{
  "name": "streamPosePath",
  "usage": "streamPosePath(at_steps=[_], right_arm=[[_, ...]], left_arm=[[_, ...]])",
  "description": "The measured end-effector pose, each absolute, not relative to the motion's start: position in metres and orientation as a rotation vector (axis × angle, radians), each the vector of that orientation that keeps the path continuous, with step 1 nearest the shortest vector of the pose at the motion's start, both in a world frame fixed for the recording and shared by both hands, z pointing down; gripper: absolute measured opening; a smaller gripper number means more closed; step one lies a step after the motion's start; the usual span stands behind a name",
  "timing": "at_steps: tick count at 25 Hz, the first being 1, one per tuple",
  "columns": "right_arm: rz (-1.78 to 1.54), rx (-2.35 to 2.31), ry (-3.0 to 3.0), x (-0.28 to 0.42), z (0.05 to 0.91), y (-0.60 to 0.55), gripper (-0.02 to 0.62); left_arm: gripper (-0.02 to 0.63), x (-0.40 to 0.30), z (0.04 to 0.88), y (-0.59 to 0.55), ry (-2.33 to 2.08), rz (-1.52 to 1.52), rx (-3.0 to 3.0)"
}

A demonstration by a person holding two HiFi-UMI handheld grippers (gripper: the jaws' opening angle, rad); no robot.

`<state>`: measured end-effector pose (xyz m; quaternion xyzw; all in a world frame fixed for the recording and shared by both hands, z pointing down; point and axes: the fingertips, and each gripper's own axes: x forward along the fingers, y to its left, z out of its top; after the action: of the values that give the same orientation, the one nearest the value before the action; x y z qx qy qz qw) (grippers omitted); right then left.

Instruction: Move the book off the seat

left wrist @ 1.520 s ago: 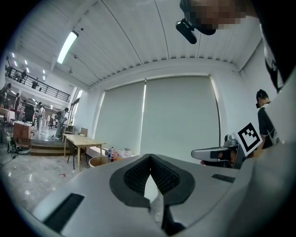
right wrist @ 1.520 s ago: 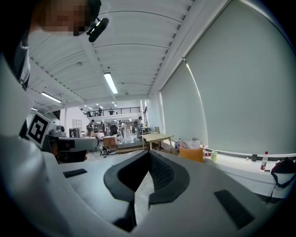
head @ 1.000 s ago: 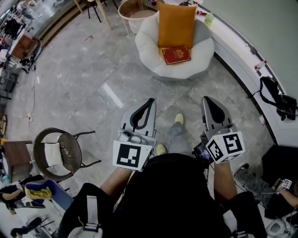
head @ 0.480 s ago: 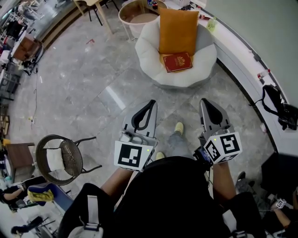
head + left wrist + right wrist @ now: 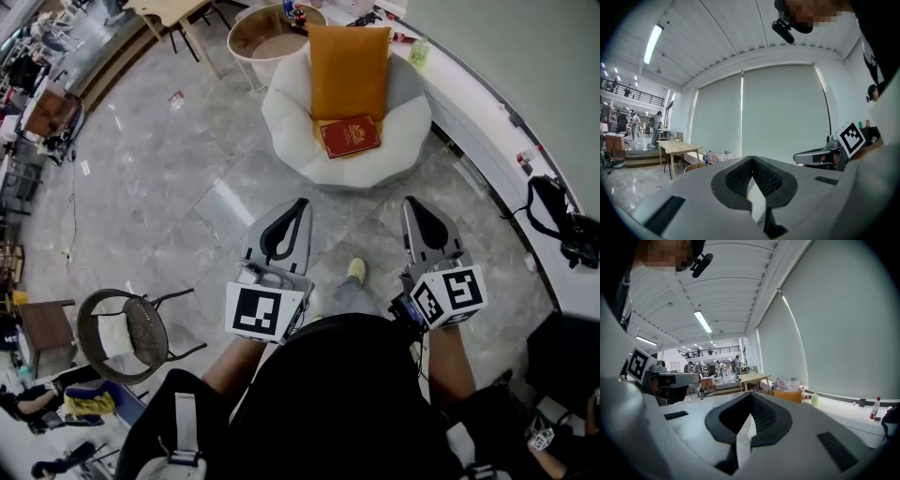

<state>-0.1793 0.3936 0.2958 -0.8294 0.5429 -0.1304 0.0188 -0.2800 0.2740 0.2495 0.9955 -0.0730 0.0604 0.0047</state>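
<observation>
A red book [image 5: 351,136] lies flat on the round white seat [image 5: 284,127], at the foot of an upright orange cushion [image 5: 349,70]. Both grippers are held side by side over the floor, well short of the seat and pointing toward it. My left gripper [image 5: 302,203] has its jaws pressed together with nothing in them, as the left gripper view [image 5: 752,158] also shows. My right gripper [image 5: 413,202] is shut and empty too, its tips meeting in the right gripper view [image 5: 751,394]. Neither gripper view shows the book.
A round wooden side table [image 5: 270,28] stands just behind the seat. A white ledge [image 5: 473,108] curves along the right wall, with a black bag [image 5: 562,220] by it. A wicker chair [image 5: 122,323] stands at the lower left. The person's foot [image 5: 356,270] is on the marble floor between the grippers.
The seat and book have slid lower in the head view, so they are nearer. Both grippers keep their pose and stay shut.
</observation>
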Motion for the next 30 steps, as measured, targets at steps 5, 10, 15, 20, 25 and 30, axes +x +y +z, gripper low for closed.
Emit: streamPosePath(at_steps=[5, 10, 15, 20, 25, 30], right_arm=[[-0.403, -2.553, 1.68, -0.15, 0.297, 0.39, 0.009], [-0.419, -2.526, 1.666, -0.127, 0.297, 0.385, 0.009], [-0.397, -2.511, 1.715, -0.112, 0.3, 0.383, 0.009], [-0.386, -2.525, 1.72, -0.099, 0.3, 0.387, 0.011], [-0.401, -2.516, 1.696, -0.09, 0.304, 0.396, 0.011], [-0.396, -2.503, 1.697, -0.086, 0.305, 0.395, 0.009]], left_arm=[[0.011, -0.252, 0.249, 0.272, -0.235, 0.193, 3.115], [0.011, -0.229, 0.25, 0.27, -0.258, 0.204, 3.113], [0.011, -0.217, 0.254, 0.27, -0.291, 0.248, 3.118], [0.011, -0.205, 0.251, 0.273, -0.284, 0.206, 3.1], [0.011, -0.198, 0.249, 0.277, -0.287, 0.205, 3.098], [0.011, -0.197, 0.249, 0.278, -0.298, 0.21, 3.107]])
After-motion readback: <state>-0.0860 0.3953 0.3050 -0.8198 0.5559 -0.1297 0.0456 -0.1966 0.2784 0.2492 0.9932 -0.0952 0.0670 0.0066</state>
